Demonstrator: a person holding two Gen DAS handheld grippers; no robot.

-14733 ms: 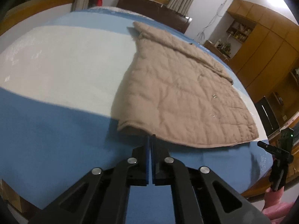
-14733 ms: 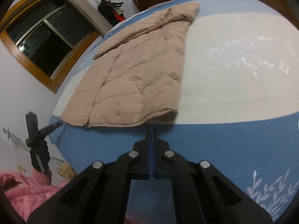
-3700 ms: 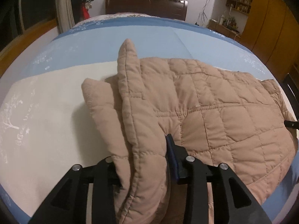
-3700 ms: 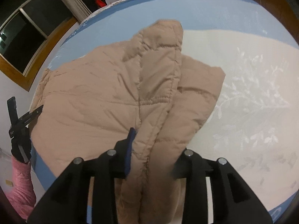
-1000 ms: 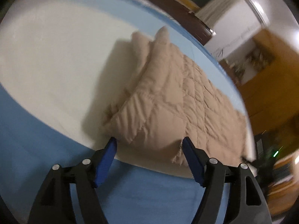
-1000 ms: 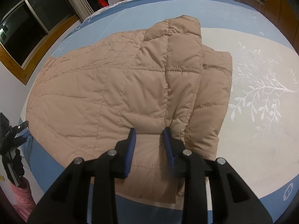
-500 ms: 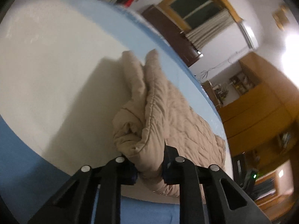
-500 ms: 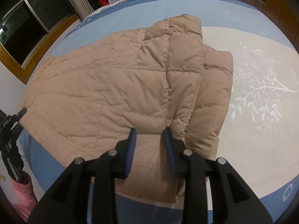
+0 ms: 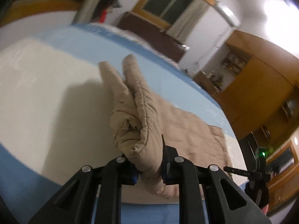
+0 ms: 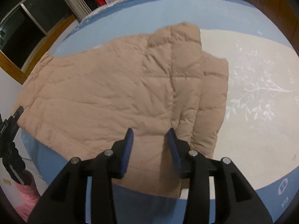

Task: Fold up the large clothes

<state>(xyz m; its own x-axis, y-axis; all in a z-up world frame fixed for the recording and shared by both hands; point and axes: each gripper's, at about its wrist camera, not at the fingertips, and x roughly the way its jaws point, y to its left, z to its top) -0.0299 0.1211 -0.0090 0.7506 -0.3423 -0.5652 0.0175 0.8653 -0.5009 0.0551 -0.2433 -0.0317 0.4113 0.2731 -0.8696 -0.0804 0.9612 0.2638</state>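
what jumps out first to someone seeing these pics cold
A tan quilted jacket sprawls across the blue and cream bedspread, filling most of the right wrist view. In the left wrist view the left claw pinches a thick bunched fold of it and lifts it off the bed. The right claw hovers open over the jacket's near edge.

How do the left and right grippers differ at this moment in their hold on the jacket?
The left gripper is clamped on a bunched, lifted fold of the tan jacket; the right gripper stands open with only flat quilting between its fingers. Both work the jacket's near edge on the bed.
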